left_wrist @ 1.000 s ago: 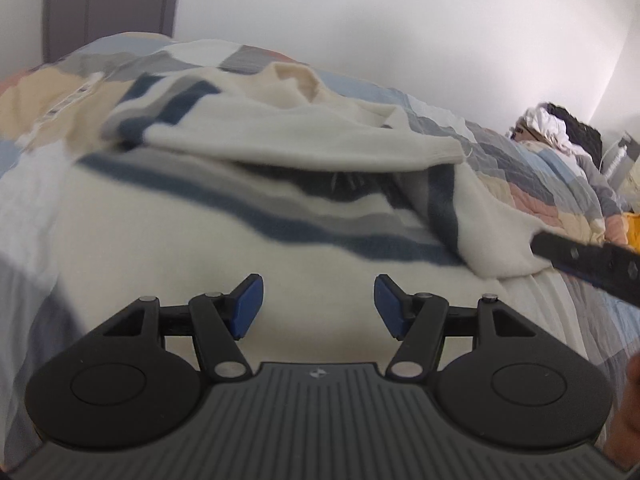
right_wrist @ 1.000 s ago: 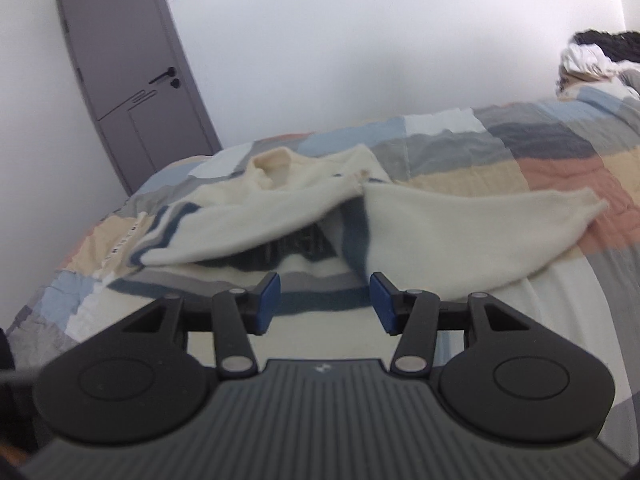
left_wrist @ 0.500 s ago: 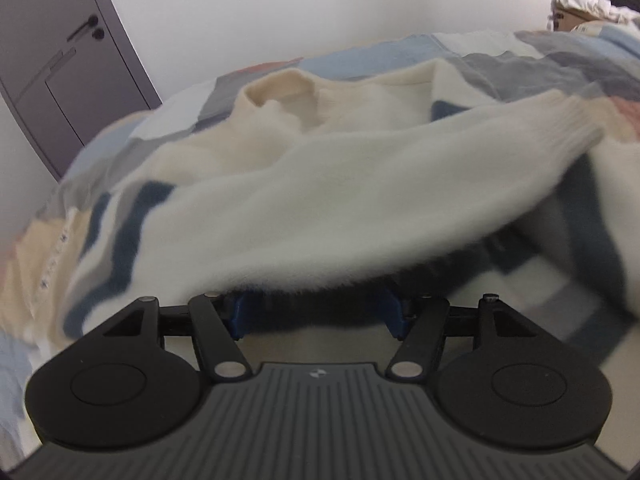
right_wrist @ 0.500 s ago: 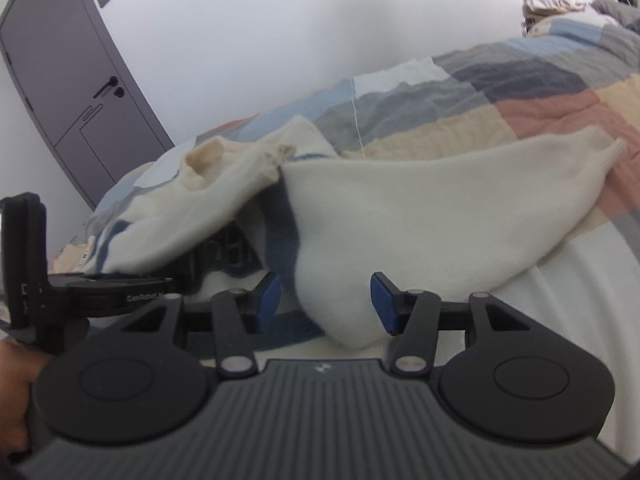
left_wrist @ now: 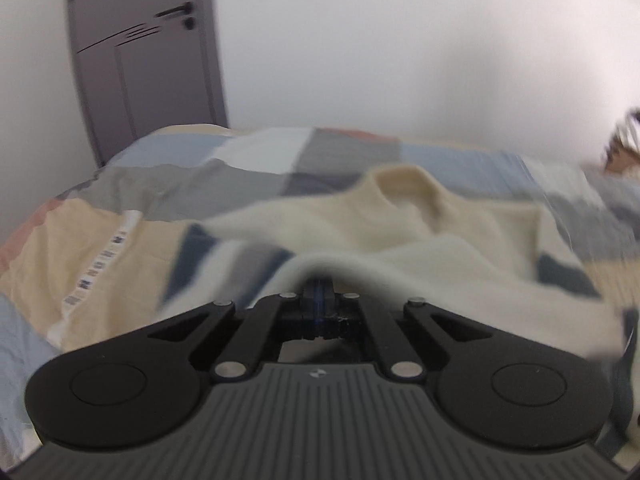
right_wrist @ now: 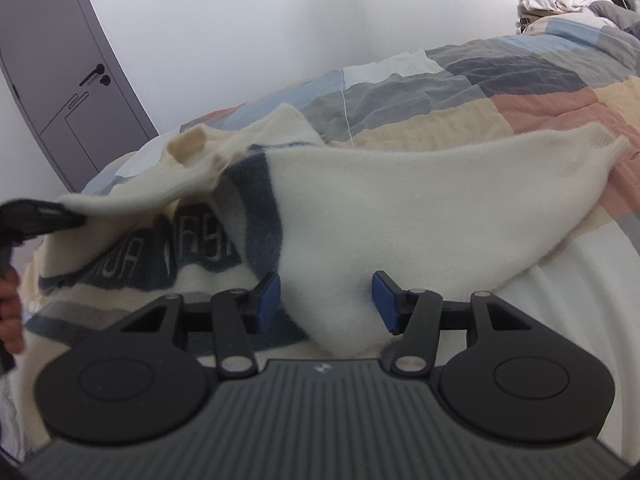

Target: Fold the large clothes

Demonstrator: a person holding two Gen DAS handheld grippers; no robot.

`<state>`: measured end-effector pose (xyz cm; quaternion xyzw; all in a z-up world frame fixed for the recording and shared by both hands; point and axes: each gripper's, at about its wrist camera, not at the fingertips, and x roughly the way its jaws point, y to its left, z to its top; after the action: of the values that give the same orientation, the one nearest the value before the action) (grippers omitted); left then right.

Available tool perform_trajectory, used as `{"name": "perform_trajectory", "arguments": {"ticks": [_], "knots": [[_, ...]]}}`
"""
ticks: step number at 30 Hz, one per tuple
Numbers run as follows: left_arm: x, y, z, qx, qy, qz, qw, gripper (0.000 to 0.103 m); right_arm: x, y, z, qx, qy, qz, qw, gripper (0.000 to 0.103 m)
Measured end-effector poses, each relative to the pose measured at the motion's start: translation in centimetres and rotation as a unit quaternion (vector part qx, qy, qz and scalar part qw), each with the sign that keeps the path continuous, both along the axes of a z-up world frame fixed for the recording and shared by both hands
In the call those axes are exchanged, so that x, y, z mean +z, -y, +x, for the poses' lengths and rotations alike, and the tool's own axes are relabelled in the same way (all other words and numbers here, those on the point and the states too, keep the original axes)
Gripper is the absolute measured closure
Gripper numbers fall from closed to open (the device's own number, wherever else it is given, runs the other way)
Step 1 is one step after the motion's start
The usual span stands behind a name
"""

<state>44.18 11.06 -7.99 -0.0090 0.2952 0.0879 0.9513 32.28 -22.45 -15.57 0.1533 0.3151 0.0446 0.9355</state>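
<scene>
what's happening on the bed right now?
A person with a handheld gripper in each hand is folding a cream sweater with navy stripes, spread on a patchwork quilt. The left gripper is shut on one sleeve and holds it raised off the sweater's body. The right gripper is open, with the other sleeve lying between its pads, not yet pinched.

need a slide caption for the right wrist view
Right gripper open over cream sweater on patchwork bed; left gripper pinches the other sleeve.
</scene>
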Motion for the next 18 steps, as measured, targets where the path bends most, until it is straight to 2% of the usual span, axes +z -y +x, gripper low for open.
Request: {"name": "perform_trajectory", "arguments": {"ticks": [3,6,8,11,14,18], "knots": [[2.4,-5.3,-0.5,0.058,0.026,-0.009,0.9979,0.103,0.3,-0.7,-0.2,0.006,0.005,-0.017,1.0,0.049],[4.0,-11.9,-0.7,0.124,0.043,-0.03,0.9908,0.103,0.3,-1.3,-0.1,0.01,0.008,-0.03,0.999,0.048],[4.0,-15.4,-0.4,0.137,0.035,-0.048,0.9888,0.103,0.3,-1.6,-0.1,0.01,0.008,-0.036,0.999,0.048],[3.4,-18.1,-0.6,0.109,0.027,-0.059,0.992,0.103,0.3,-2.2,0.1,0.009,0.008,-0.05,0.999,0.048],[2.0,-17.7,-1.1,0.052,0.015,-0.079,0.9954,0.103,0.3,-2.5,0.4,0.004,0.01,-0.051,0.999,0.048],[0.6,-15.8,-1.1,-0.024,-0.005,-0.115,0.9931,0.102,0.2,-2.8,0.8,0.001,0.014,-0.059,0.998,0.048]]}}
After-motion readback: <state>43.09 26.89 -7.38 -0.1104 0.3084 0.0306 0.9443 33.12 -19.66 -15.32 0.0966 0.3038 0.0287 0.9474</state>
